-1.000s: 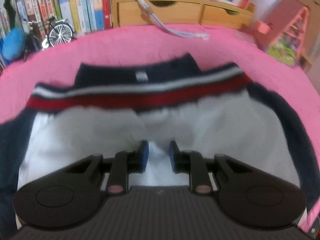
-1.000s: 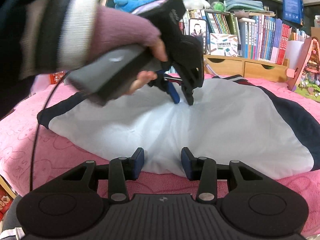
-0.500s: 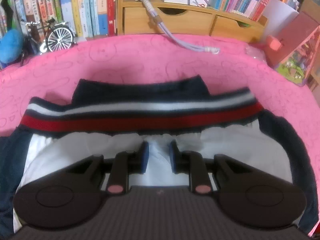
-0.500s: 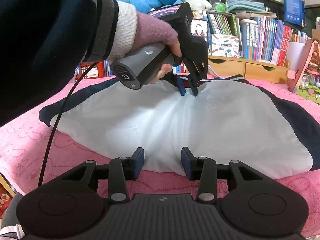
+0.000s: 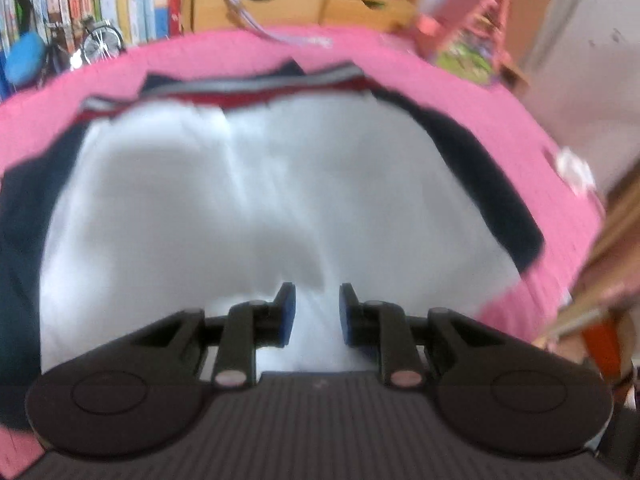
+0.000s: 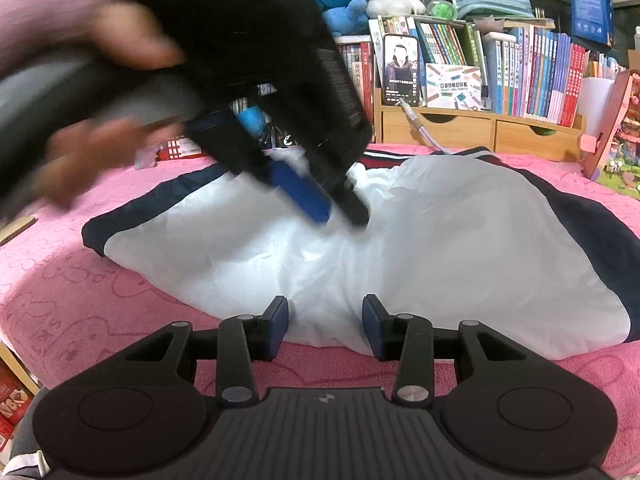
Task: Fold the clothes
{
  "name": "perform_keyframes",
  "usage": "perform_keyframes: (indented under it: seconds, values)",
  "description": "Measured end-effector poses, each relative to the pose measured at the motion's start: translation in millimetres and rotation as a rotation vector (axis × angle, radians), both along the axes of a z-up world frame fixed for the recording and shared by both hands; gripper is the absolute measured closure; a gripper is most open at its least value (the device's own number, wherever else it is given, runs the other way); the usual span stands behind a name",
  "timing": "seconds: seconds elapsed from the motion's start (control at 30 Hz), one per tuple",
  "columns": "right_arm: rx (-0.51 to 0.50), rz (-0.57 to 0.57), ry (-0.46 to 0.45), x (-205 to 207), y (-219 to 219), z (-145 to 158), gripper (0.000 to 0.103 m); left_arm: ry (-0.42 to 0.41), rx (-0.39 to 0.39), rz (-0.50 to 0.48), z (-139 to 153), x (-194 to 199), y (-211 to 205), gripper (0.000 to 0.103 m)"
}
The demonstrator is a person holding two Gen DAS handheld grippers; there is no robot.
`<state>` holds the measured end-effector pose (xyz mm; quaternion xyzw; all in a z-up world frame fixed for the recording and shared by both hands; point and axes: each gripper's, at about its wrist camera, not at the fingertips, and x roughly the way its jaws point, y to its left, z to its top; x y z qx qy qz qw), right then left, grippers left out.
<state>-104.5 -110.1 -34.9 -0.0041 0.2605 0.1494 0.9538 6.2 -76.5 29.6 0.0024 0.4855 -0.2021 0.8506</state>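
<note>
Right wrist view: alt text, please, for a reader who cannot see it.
A white garment with navy sleeves lies spread on a pink blanket. The right tongs hover open at its near hem, and the blurred left tongs, held in a hand, reach down to its middle. Bookshelves stand behind.

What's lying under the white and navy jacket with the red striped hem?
A pink towel-like cloth with faint cartoon outlines lies under the white and navy jacket, showing on all sides of it. Whatever surface supports that cloth is covered, and so is the jacket's underside.

Pink blanket [image 6: 100,300] bare beside garment [image 6: 440,248]; wooden drawers [image 6: 480,130] behind.
</note>
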Motion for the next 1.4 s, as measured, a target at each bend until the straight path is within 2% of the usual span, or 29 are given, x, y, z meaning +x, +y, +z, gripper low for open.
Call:
perform_keyframes:
  seconds: [0.1, 0.27, 0.53, 0.77, 1.1, 1.4]
  values:
    - [0.004, -0.001, 0.005, 0.7, -0.7, 1.1, 0.062, 0.011, 0.022, -0.016, -5.0, -11.5, -0.6, 0.081]
    - [0.004, -0.004, 0.012, 1.1, -1.2, 2.1, 0.062, 0.032, 0.034, 0.013, -16.7, -1.3, 0.1, 0.082]
    - [-0.008, -0.001, 0.010, 0.8, -0.7, 2.6, 0.062, 0.000, 0.074, -0.004, -25.7, 12.7, -11.3, 0.082]
    - [-0.023, 0.002, 0.000, 0.4, 0.3, 2.7, 0.062, -0.043, 0.102, 0.060, -25.0, 59.3, -13.7, 0.081]
    - [-0.048, 0.008, -0.026, -4.9, 2.1, 0.8, 0.062, -0.065, 0.118, 0.213, -24.4, 151.1, -10.4, 0.079]
    - [-0.045, 0.023, -0.030, -8.7, -1.1, 1.1, 0.062, -0.070, 0.099, 0.262, -25.3, 175.5, -9.1, 0.079]
